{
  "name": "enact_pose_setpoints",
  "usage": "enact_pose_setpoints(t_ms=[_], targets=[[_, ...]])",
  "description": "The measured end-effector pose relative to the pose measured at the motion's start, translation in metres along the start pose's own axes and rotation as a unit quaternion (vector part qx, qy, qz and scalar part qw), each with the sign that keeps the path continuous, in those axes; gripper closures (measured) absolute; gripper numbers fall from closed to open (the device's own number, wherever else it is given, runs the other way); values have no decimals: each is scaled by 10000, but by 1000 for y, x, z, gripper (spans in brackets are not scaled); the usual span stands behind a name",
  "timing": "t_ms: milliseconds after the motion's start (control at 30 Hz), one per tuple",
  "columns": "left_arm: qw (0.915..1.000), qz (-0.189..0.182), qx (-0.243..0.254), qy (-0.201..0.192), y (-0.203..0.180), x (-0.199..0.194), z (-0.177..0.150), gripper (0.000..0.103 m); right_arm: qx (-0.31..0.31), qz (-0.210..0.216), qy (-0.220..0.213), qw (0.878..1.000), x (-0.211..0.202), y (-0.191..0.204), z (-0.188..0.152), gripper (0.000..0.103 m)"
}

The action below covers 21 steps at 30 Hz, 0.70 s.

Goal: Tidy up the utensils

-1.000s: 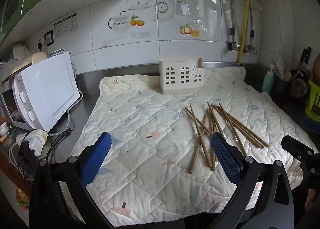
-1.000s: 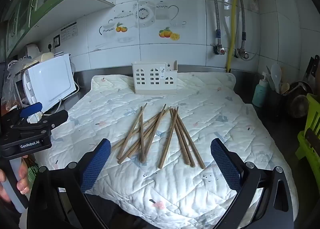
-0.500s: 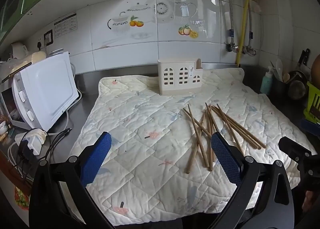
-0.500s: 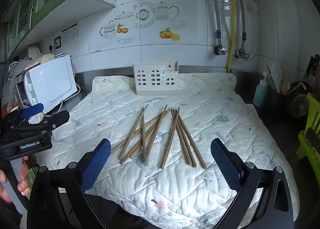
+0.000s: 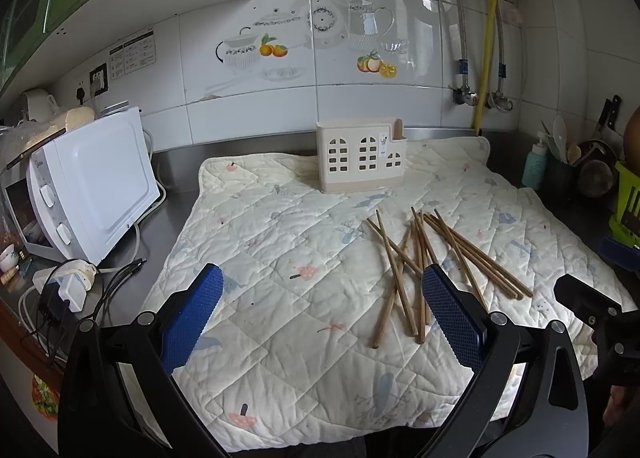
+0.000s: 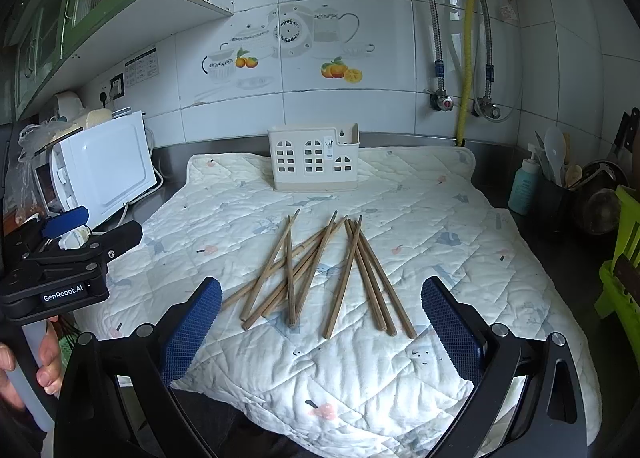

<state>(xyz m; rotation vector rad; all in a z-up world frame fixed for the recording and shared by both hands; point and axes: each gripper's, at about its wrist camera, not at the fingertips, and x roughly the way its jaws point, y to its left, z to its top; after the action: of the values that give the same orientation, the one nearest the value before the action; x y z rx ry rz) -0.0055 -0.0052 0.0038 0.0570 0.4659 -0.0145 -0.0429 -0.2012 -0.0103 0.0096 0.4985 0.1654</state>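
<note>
Several brown wooden chopsticks (image 6: pixel 320 274) lie loosely crossed on a quilted white mat (image 6: pixel 420 225); in the left wrist view the chopsticks (image 5: pixel 424 258) lie right of centre. A cream utensil holder (image 6: pixel 314 159) with window cut-outs stands upright at the mat's far edge, also seen in the left wrist view (image 5: pixel 360 157). My left gripper (image 5: pixel 320 318) is open and empty above the mat's near left part. My right gripper (image 6: pixel 320 330) is open and empty, just short of the chopsticks' near ends.
A white microwave (image 5: pixel 92 185) and a plug with cables (image 5: pixel 72 282) sit left of the mat. A teal bottle (image 6: pixel 524 189), a dark pot of utensils (image 6: pixel 560 181) and a green rack (image 6: pixel 624 266) stand at the right. Tiled wall with pipes (image 6: pixel 466 57) behind.
Both grippers have drifted slightly back and up, so the mat and chopsticks sit a little farther away. Both stay open; the chopsticks and holder have not moved.
</note>
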Motion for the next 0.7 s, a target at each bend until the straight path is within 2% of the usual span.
enact_pose_setpoints(t_ms=[700], targets=[[10000, -69, 38, -40, -2, -1, 2, 5, 46, 63, -53, 10000, 0, 0, 1, 6]])
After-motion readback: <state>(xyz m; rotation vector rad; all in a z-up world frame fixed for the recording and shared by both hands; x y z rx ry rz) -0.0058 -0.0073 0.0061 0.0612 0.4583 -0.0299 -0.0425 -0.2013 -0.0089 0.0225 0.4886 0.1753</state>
